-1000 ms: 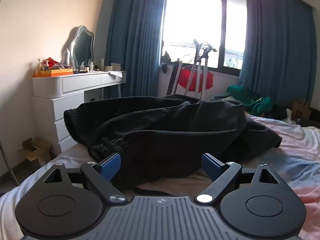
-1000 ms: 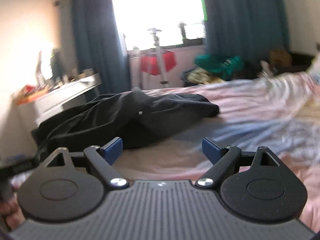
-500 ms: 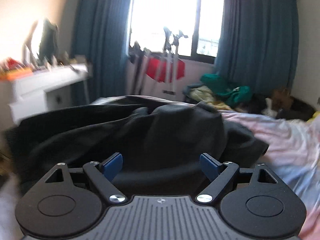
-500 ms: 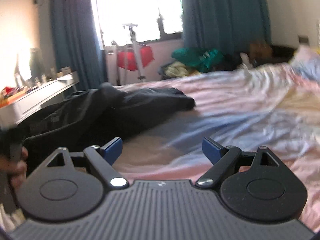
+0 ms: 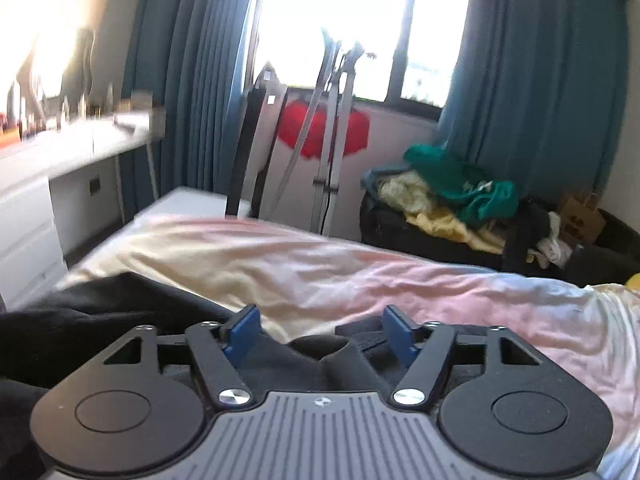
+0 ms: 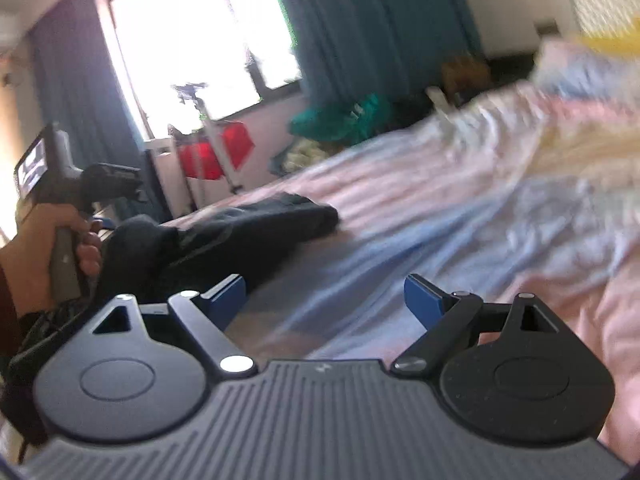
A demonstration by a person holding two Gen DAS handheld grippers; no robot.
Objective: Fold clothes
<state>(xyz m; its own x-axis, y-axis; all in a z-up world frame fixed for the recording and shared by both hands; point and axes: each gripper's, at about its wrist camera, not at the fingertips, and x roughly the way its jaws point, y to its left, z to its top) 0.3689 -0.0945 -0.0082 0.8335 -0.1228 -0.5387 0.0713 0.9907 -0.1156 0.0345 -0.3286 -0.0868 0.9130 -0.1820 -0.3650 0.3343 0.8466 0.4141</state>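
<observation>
A black garment lies crumpled on the pink and blue bedsheet, filling the lower left of the left wrist view. My left gripper sits low over its edge. Its jaws are closing, a raised fold of the black fabric stands between the blue pads, and no pad visibly presses on it. In the right wrist view the garment stretches across the bed's left side. My right gripper hangs open above the bare sheet, just right of the cloth. A hand grips the left gripper's handle at far left.
A white dresser stands left of the bed. Beyond the bed's far edge are a metal stand with a red item, and a dark seat heaped with green and yellow clothes. Blue curtains frame the bright window.
The left gripper swept right across the garment, which now lies at lower left, and its jaws have narrowed. The right wrist view has tilted, and the hand holding the left gripper shows larger.
</observation>
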